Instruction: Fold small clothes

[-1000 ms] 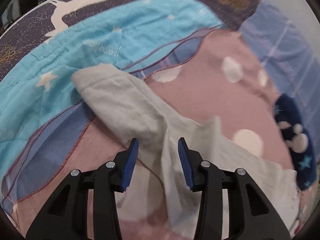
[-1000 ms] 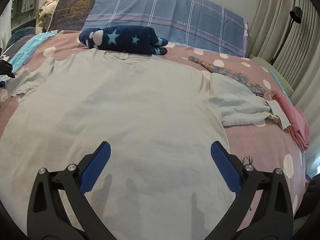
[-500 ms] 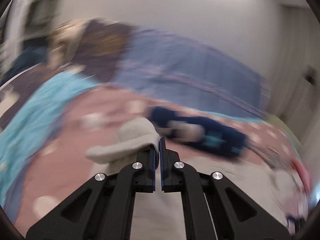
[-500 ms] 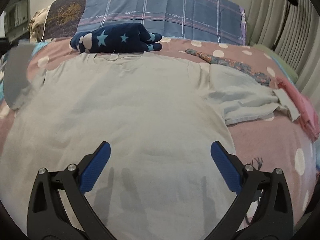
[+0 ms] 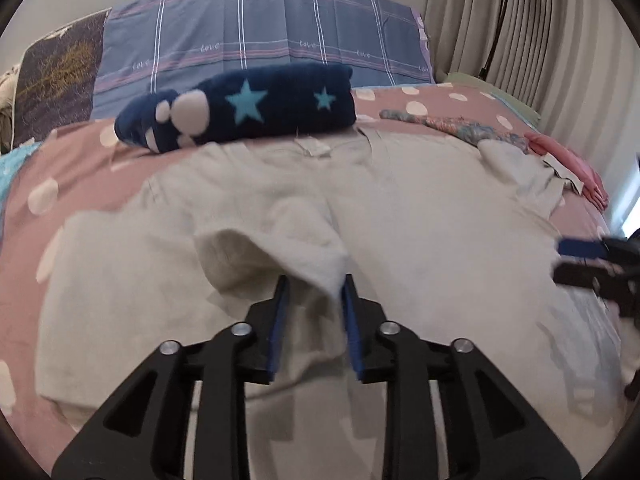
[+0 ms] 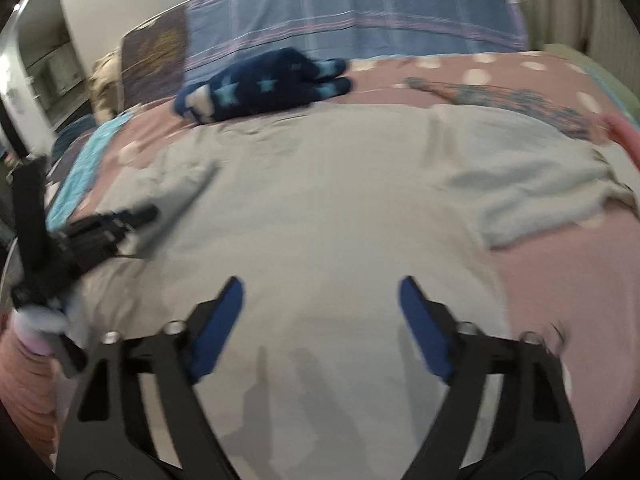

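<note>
A pale grey T-shirt (image 5: 420, 232) lies spread flat on the pink dotted bedsheet (image 5: 60, 168). Its left sleeve (image 5: 276, 240) is folded inward over the body. My left gripper (image 5: 315, 294) hovers just behind that sleeve. Its jaws are opening, and the sleeve's edge hangs loosely between the blue pads. In the right wrist view the shirt (image 6: 320, 200) fills the middle and its other sleeve (image 6: 540, 192) lies spread out to the right. My right gripper (image 6: 320, 312) stands over the shirt's lower body, jaws closing, with nothing pinched between them. The left gripper (image 6: 116, 220) shows at that view's left edge.
A folded navy garment with stars (image 5: 248, 108) lies just beyond the collar, with a blue plaid pillow (image 5: 260, 40) behind it. A floral cloth (image 5: 460, 128) and folded pink clothes (image 5: 568, 160) lie at the right. Curtains (image 5: 540, 40) and a lamp stand beyond the bed.
The left gripper shut on the left sleeve, swung it over onto the shirt's body, and its jaws have now parted. The right gripper's jaws have narrowed and it has shifted slightly.
</note>
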The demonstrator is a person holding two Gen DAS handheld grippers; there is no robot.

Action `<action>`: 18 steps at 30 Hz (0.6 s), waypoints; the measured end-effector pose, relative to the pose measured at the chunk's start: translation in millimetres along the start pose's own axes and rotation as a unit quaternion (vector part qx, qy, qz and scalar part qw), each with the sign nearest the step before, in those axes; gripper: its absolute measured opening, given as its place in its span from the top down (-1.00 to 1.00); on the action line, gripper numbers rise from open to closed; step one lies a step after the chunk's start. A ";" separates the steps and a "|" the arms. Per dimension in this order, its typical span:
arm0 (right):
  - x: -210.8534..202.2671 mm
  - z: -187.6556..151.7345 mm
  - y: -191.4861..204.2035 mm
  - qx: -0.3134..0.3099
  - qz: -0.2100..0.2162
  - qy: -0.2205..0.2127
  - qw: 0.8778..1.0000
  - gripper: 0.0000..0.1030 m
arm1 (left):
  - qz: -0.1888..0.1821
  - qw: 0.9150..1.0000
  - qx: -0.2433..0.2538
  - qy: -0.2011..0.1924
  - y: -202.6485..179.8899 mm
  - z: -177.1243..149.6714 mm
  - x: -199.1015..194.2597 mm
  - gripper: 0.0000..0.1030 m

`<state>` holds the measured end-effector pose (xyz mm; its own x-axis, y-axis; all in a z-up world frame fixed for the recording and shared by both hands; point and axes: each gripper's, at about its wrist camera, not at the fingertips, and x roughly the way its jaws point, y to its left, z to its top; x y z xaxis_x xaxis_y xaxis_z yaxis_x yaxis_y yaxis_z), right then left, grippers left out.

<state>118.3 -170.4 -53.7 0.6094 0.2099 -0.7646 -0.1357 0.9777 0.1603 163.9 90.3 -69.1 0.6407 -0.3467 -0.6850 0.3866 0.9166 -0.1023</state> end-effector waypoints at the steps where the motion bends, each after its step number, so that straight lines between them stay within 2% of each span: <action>1: 2.8 5.0 5.9 -0.010 0.004 0.003 1.000 -0.24 | -0.007 1.000 -0.003 -0.006 -0.3 -0.1 -2.5 0.26; 2: 5.4 10.7 14.8 -0.024 0.007 0.003 1.000 -0.23 | -0.016 1.000 -0.005 -0.013 -0.2 -0.1 -4.8 0.17; 5: 14.0 28.4 50.8 -0.081 0.011 -0.001 0.997 -0.23 | -0.033 0.999 -0.008 -0.037 -1.5 -3.8 -23.2 0.10; 7: 19.6 35.6 73.3 -0.110 0.022 0.001 0.994 -0.24 | -0.019 0.999 -0.011 -0.038 1.3 -4.5 -30.6 0.03; 9: 27.3 41.1 96.9 -0.140 0.036 0.006 0.989 -0.24 | 0.029 0.999 -0.021 -0.030 12.2 -8.5 -41.1 0.00; 11: 38.7 42.6 127.0 -0.183 0.047 0.011 0.982 -0.24 | 0.090 0.995 -0.039 -0.022 28.6 -16.6 -50.3 0.00; 13: 51.8 39.5 152.4 -0.220 0.042 0.015 0.975 -0.26 | 0.158 0.985 -0.066 -0.011 50.3 -30.3 -60.2 -0.03; 16: 79.3 32.7 186.1 -0.262 0.028 0.027 0.964 -0.28 | 0.197 0.973 -0.120 0.011 81.8 -50.6 -69.1 -0.04; 18: 100.7 30.6 202.8 -0.285 -0.010 0.022 0.958 -0.26 | 0.219 0.965 -0.141 0.026 96.9 -59.8 -65.9 -0.04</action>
<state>176.0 49.3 -79.0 0.5844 0.1787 -0.7916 -0.5363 0.8171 -0.2115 119.4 213.9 -77.0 0.6644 0.0908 -0.7418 -0.1154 0.9931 0.0182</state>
